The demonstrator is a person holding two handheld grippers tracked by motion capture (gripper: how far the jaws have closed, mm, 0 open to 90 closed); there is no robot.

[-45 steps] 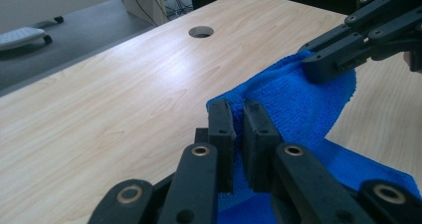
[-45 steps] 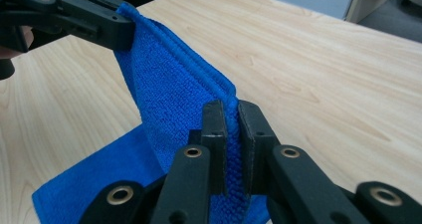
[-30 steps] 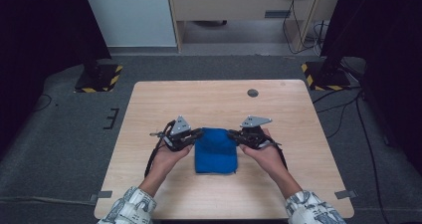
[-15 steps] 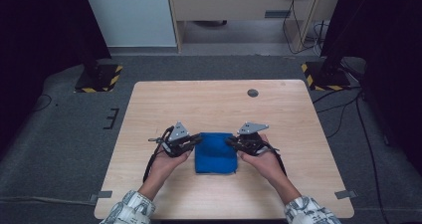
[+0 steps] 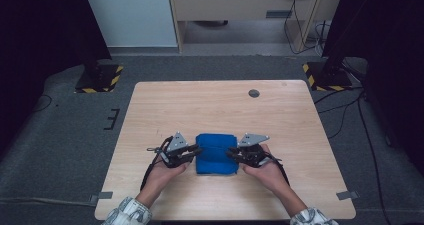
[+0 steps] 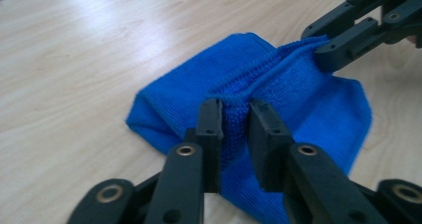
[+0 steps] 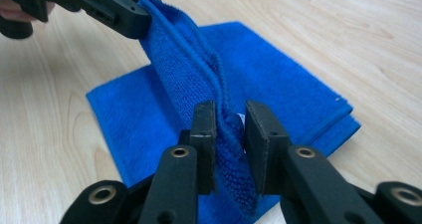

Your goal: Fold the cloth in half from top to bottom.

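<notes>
Blue cloth (image 5: 216, 154) lies folded on the near half of the wooden table (image 5: 210, 105), between my two hands. I have the left gripper (image 5: 192, 152) at its left edge and the right gripper (image 5: 232, 154) at its right edge, each reaching in toward the middle.

From the left gripper view, a raised ridge of the cloth (image 6: 278, 84) runs up between my own black jaws, and the other gripper (image 6: 328, 47) meets the far end of that same ridge. The jaws have just been opening; a gap shows on the right side of the fold, so the pads no longer press it.

From the right gripper view the picture is much the same: the doubled hem of the cloth (image 7: 278, 79) stands between my jaws with space beside it, and these jaws too have just been opening. The left gripper (image 7: 134, 20) sits at the far end of the ridge; whether it touches the fabric there I can't quite tell at that angle.

A small dark round spot (image 5: 254, 93) sits well apart, near the table's far edge.
</notes>
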